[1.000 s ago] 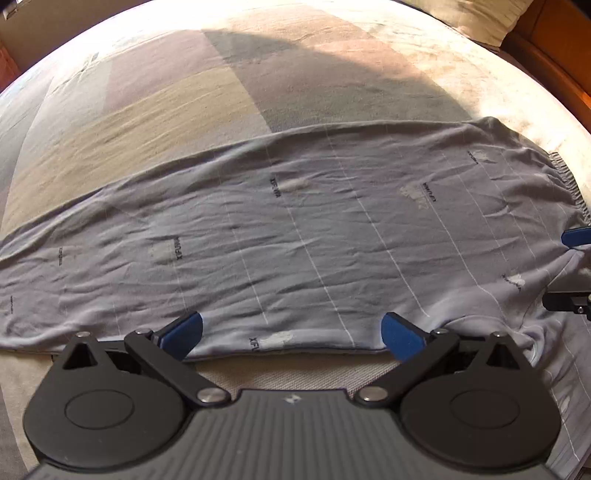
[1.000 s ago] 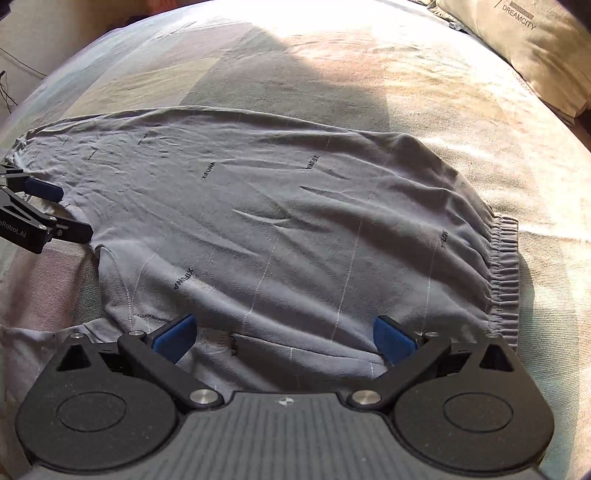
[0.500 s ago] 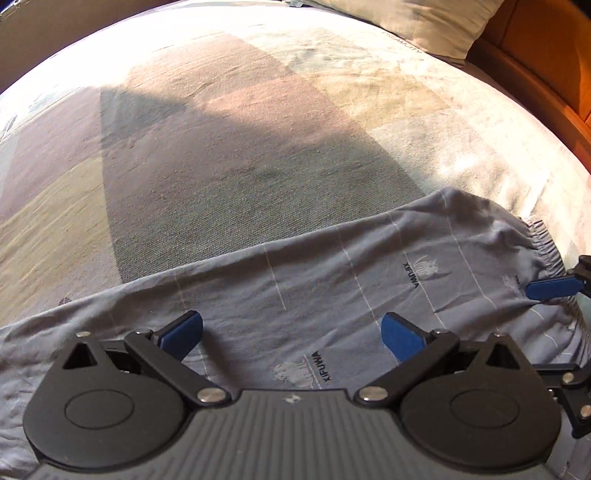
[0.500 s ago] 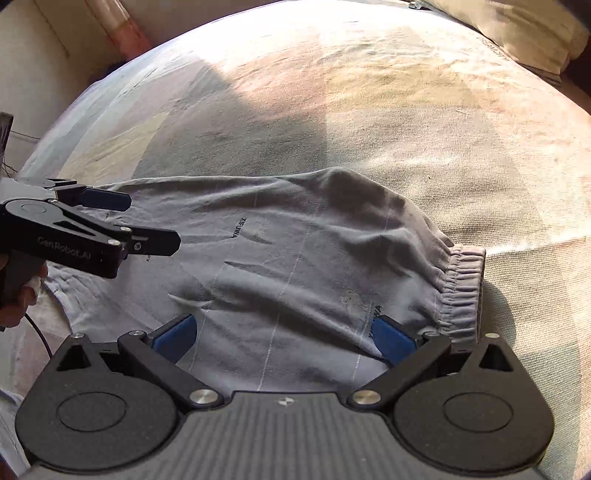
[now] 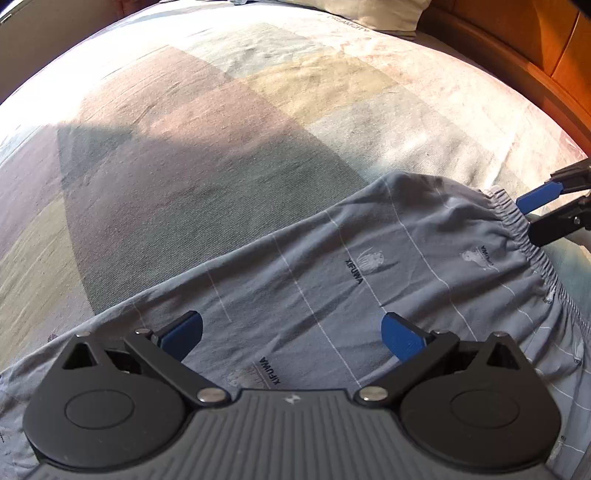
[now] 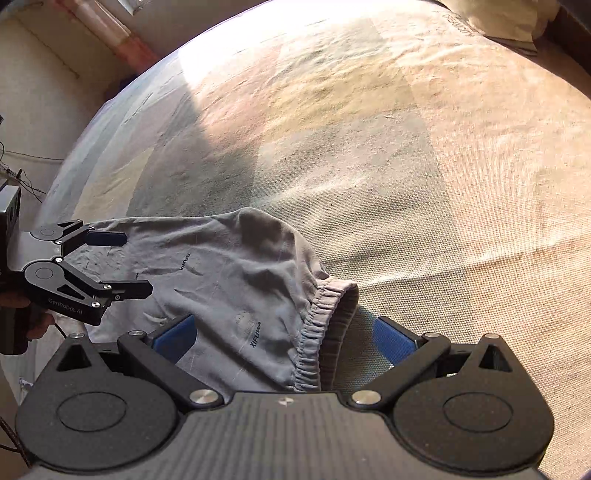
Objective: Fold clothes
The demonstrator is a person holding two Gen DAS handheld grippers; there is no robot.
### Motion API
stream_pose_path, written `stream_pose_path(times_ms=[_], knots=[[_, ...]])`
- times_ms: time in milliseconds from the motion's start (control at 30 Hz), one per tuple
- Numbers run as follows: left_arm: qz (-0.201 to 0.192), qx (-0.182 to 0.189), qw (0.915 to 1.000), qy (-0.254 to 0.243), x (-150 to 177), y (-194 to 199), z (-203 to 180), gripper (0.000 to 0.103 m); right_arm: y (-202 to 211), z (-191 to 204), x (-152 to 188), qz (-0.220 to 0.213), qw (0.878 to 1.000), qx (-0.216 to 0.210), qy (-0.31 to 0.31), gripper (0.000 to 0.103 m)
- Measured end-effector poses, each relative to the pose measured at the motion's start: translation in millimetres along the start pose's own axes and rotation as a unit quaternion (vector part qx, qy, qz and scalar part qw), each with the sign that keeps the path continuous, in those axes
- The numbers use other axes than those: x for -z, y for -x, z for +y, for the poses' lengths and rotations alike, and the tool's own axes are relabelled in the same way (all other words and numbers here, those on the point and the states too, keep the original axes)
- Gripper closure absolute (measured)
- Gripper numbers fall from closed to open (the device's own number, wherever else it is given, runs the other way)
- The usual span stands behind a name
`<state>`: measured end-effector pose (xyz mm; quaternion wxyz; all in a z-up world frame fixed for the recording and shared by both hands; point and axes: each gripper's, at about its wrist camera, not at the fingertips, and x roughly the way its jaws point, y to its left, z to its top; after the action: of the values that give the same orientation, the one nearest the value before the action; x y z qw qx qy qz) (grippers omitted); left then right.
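Observation:
Grey trousers [image 5: 369, 280] with thin white lines and small dark print lie flat on the bed, their elastic waistband [image 5: 517, 218] at the right. My left gripper [image 5: 291, 332] hovers open just above the trouser cloth with nothing between its fingers. In the right wrist view the trousers [image 6: 229, 273] bunch up near the waistband [image 6: 321, 325], which lies between the wide-open fingers of my right gripper [image 6: 282, 336]. The left gripper [image 6: 125, 262] shows there at the left, open over the cloth. The right gripper [image 5: 526, 221] appears open at the waistband in the left wrist view.
A patchwork bedspread [image 5: 221, 129] covers the whole bed beyond the trousers. A pillow [image 5: 369, 14] and a wooden bed frame [image 5: 517, 44] lie at the far right. A wall with cables [image 6: 22, 166] is at the left, and a hand [image 6: 37, 328] holds the left gripper.
Both grippers have moved forward over the trousers and tilted up, so more bedspread shows. The right gripper now straddles the waistband. Both stayed open.

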<state>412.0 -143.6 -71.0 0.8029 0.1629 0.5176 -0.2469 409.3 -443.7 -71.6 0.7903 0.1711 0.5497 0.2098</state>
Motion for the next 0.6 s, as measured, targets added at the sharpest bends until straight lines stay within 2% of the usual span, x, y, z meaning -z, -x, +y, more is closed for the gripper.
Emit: stream_pose_path(times_ms=[133, 267, 400, 533, 600], knots=[[-0.007, 0.015, 0.9994, -0.029, 0.0, -0.3, -16.5, 0.001, -8.9, -23.2, -2.6, 0.026, 0.996, -0.070, -0.050, 0.000], [-0.012, 0.035, 0.9986, -0.038, -1.0, -0.1, -24.1, 0.001, -19.5, -35.0, -11.3, 0.031, 0.988, -0.126, -0.081, 0.000], [-0.014, 0.038, 0.9983, -0.042, -3.4, 0.0, -28.4, 0.001, -33.2, -49.9, -24.8, 0.025, 0.977, -0.181, -0.112, 0.000], [-0.019, 0.050, 0.9979, -0.036, -4.9, 0.3, -28.1, 0.001, -43.9, -60.2, -38.3, 0.015, 0.966, -0.214, -0.145, 0.000], [-0.017, 0.050, 0.9979, -0.036, -5.9, -0.3, -28.3, 0.001, -44.3, -60.0, -38.3, 0.014, 0.965, -0.218, -0.144, 0.000]])
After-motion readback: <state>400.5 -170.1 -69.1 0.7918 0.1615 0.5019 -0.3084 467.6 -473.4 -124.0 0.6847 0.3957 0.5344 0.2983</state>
